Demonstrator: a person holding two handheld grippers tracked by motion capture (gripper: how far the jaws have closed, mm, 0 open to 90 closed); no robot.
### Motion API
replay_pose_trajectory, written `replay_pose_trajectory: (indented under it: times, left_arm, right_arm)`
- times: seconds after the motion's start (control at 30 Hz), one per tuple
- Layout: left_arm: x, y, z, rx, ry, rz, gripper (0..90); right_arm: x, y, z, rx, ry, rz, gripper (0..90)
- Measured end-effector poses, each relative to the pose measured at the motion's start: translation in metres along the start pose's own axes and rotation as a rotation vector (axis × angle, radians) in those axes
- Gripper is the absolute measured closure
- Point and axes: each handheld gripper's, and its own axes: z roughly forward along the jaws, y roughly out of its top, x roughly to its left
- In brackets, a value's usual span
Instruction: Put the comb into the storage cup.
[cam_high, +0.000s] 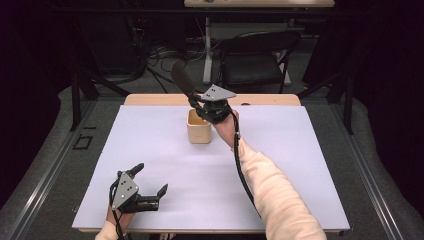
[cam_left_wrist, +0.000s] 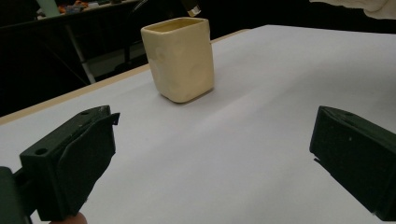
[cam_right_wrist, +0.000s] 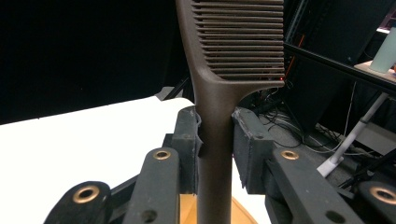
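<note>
My right gripper (cam_high: 201, 106) is clamped on the handle of a dark brown comb (cam_right_wrist: 219, 93); in the right gripper view the two jaws press the handle from either side, just below the place where the toothed part begins. The comb stands up out of the jaws, leaning toward the far left in the high view, with its toothed end highest. The lower end of the handle runs down past the jaws toward the cream cup (cam_high: 199, 127), and I cannot tell whether it touches the cup. That cup stands upright near the middle of the table's far edge, directly under this gripper. My left gripper (cam_high: 148, 184) rests near the table's (cam_high: 165, 165) near left corner, well apart from the cup, its jaws spread wide with nothing between them.
</note>
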Motion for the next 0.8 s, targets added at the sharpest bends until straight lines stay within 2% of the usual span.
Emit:
replay_pose_trajectory:
  times: [0.8]
  left_arm:
    - [0.0, 0.0, 0.0, -0.001, 0.003, 0.001, 0.2]
  right_arm:
    - [0.003, -0.013, 0.01, 0.04, 0.011, 0.0, 72.3]
